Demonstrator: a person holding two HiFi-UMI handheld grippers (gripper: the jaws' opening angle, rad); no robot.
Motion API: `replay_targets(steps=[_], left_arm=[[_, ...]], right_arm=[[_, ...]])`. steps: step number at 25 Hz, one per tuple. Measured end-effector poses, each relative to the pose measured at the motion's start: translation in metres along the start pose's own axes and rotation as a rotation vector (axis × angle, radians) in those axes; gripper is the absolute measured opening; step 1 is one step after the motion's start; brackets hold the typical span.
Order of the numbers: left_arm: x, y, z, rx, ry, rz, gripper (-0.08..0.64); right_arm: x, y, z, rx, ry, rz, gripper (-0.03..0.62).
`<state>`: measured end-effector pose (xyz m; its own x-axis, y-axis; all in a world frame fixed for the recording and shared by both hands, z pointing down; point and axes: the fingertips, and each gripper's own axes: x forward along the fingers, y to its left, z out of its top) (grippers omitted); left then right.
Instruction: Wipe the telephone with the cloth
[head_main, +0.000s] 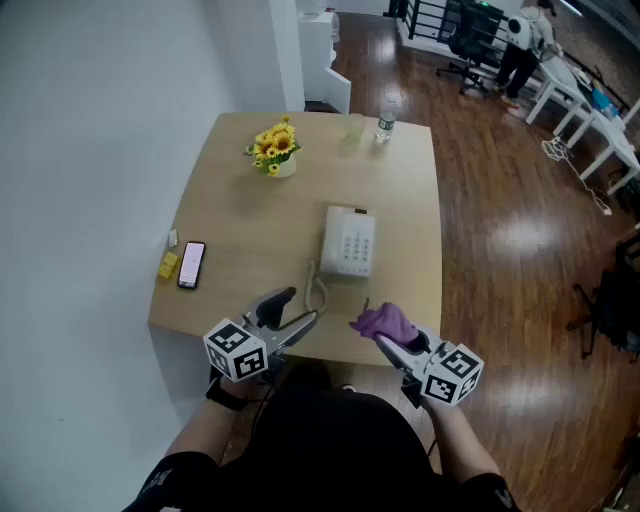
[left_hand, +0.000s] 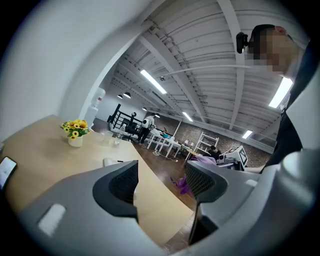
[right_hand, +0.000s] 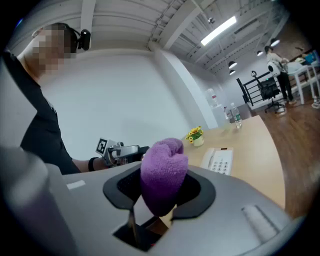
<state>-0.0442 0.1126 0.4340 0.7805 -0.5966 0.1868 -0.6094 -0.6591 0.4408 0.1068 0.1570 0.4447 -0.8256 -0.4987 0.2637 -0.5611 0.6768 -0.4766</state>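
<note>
A white telephone (head_main: 348, 241) lies on the wooden table (head_main: 260, 200), its coiled cord trailing toward the near edge. In the right gripper view the telephone (right_hand: 217, 160) shows past the jaws. My right gripper (head_main: 384, 340) is shut on a purple cloth (head_main: 384, 321), held over the table's near right edge; the cloth (right_hand: 162, 172) bulges up between the jaws. My left gripper (head_main: 293, 310) stands open above the near edge, left of the phone's cord, nothing between its fingers (left_hand: 120, 187). The purple cloth (left_hand: 182, 184) is seen past them.
A pot of yellow flowers (head_main: 275, 149), a glass (head_main: 352, 128) and a water bottle (head_main: 384, 124) stand at the table's far side. A smartphone (head_main: 191, 264) and a small yellow item (head_main: 168, 265) lie at the left edge. A person stands by desks in the background.
</note>
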Motion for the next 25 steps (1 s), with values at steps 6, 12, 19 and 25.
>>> replay_targets(steps=[6,12,19,25], left_arm=[[0.018,0.044,0.016,0.012,0.025,-0.019,0.295],[0.043,0.081,0.019,0.019,0.084,-0.081,0.296],[0.064,0.133,0.019,0.047,0.165,-0.120,0.301],[0.083,0.152,0.020,0.085,0.202,-0.136,0.304]], right_arm=[[0.056,-0.026,0.021,-0.047,0.041,-0.019,0.152],[0.113,-0.070,0.040,-0.088,0.111,-0.080,0.152],[0.184,-0.124,0.071,-0.177,0.197,-0.149,0.152],[0.241,-0.175,0.072,-0.250,0.361,-0.195,0.152]])
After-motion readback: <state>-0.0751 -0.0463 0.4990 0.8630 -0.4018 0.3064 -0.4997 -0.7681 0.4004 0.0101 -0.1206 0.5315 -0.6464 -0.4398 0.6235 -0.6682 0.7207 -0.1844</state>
